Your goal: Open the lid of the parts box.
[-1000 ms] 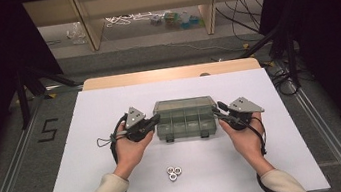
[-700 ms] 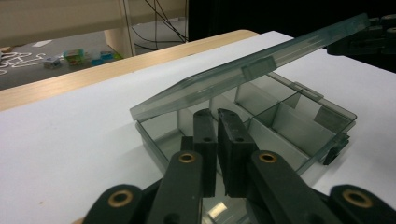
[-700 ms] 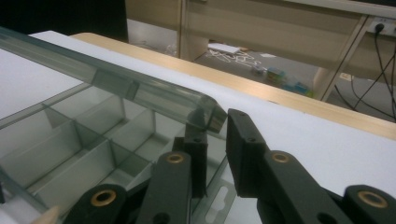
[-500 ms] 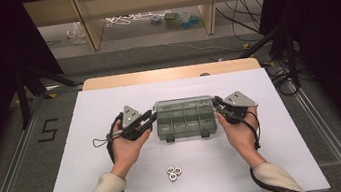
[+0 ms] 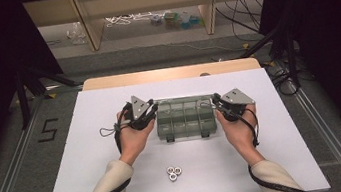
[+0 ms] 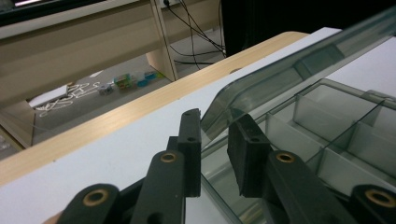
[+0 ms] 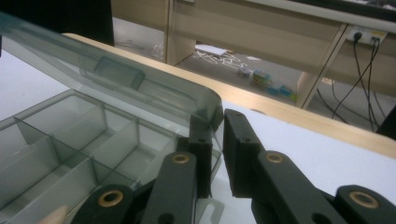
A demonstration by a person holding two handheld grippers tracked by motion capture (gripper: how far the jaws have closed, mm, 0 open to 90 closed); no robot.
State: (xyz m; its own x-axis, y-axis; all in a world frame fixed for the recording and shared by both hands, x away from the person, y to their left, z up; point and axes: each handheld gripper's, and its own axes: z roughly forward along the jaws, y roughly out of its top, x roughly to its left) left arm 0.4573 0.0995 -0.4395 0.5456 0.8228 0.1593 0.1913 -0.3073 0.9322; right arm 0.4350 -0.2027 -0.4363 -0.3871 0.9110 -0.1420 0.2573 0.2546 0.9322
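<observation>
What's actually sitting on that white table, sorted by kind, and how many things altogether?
Clear compartment box, lid partly raised: 1
Metal nuts, clustered near the front edge: 3, as far as the high view lets me count
Handheld grippers: 2, the left gripper and the right gripper, one at each end of the box
Total: 6

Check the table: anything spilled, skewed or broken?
Nothing stands out. The organizer box sits square with its lid part-raised, compartments bare, and three nuts lie clustered on the white table.
</observation>
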